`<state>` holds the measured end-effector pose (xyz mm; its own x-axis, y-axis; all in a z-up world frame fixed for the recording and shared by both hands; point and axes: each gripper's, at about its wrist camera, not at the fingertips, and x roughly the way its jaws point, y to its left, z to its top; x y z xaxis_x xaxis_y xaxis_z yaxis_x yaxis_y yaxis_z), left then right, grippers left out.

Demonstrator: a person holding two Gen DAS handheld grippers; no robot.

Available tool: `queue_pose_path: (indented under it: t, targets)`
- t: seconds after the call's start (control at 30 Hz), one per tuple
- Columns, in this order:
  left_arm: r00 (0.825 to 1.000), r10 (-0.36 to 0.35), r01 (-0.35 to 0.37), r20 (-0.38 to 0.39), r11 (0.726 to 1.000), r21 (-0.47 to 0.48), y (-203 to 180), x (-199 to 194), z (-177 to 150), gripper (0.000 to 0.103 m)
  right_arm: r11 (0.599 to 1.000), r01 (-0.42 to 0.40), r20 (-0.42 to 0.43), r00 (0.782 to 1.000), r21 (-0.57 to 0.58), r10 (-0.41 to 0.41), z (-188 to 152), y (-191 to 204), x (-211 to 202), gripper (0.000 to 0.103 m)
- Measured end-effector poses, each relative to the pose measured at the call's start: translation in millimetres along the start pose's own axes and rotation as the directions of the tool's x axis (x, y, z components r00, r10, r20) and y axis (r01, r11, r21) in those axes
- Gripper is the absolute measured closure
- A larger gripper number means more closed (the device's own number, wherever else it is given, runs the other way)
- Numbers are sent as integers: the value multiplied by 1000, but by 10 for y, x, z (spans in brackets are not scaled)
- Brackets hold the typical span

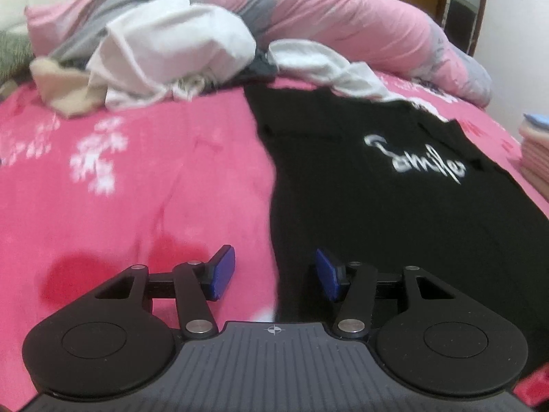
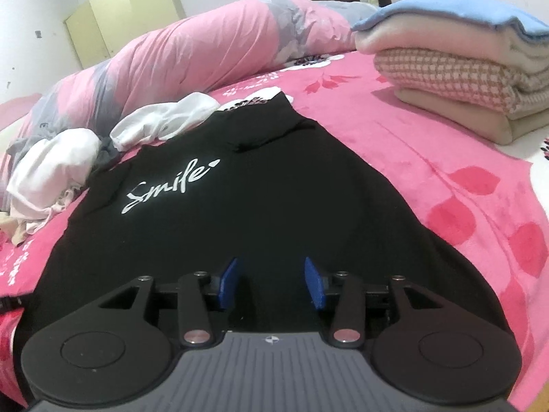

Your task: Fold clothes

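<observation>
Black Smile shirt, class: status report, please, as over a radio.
Left tongs open, empty. Right tongs open, empty, over black shirt. Shirt spread flat, unfolded. White clothes touching its far edge.

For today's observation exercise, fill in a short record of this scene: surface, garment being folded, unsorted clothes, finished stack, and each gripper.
surface: pink floral bedspread
garment: black shirt printed "Smile", spread flat
unsorted: white clothes pile beyond the shirt
finished: folded stack, blue on top
left gripper: open, over the shirt's edge
right gripper: open, over the shirt
</observation>
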<state>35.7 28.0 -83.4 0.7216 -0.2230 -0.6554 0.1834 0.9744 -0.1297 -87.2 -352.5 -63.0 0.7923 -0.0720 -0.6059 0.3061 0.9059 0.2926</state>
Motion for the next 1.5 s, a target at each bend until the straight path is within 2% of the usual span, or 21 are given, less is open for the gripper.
queue_pose_path:
  t: [0.23, 0.4, 0.6, 0.87, 1.1, 1.3, 1.37, 1.4, 1.43, 1.5]
  targets:
    - [999, -2, 1, 40, 1000, 27, -67, -419, -369, 49, 999, -7, 15, 1000, -35, 7, -217, -23, -399, 57]
    - [998, -60, 60, 7, 998, -33, -9, -686, -629, 48, 999, -19, 26, 999, -35, 20, -440, -128, -817, 56]
    - [991, -127, 123, -44, 989, -78, -20, -843, -963, 48, 994, -23, -40, 999, 102, 27, -599, -364, -1073, 51]
    - [991, -132, 132, 8, 985, -110, 37, -840, -932, 48, 955, -61, 9, 998, 291, 61, -517, -720, -1234, 51]
    - [985, -173, 172, 1, 974, -145, 63, -715, -913, 50, 915, -112, 13, 993, 387, 116, -505, -813, -1180, 50]
    - [983, -181, 169, -37, 964, -206, 111, -580, -964, 65, 920, -97, -3, 994, 380, 106, -448, -763, -1083, 50]
    - [985, -168, 154, -48, 965, -214, 122, -578, -968, 76, 919, -102, 6, 994, 381, 108, -420, -765, -1073, 50]
    - [986, -160, 145, -53, 966, -216, 127, -582, -969, 87, 918, -105, 11, 994, 382, 109, -407, -766, -1071, 50]
    - [986, -158, 142, -57, 965, -220, 139, -594, -968, 95, 918, -103, 15, 994, 383, 105, -397, -770, -1080, 50]
    - [983, -170, 151, -63, 960, -236, 183, -640, -962, 98, 917, -98, 22, 995, 385, 97, -377, -778, -1099, 50]
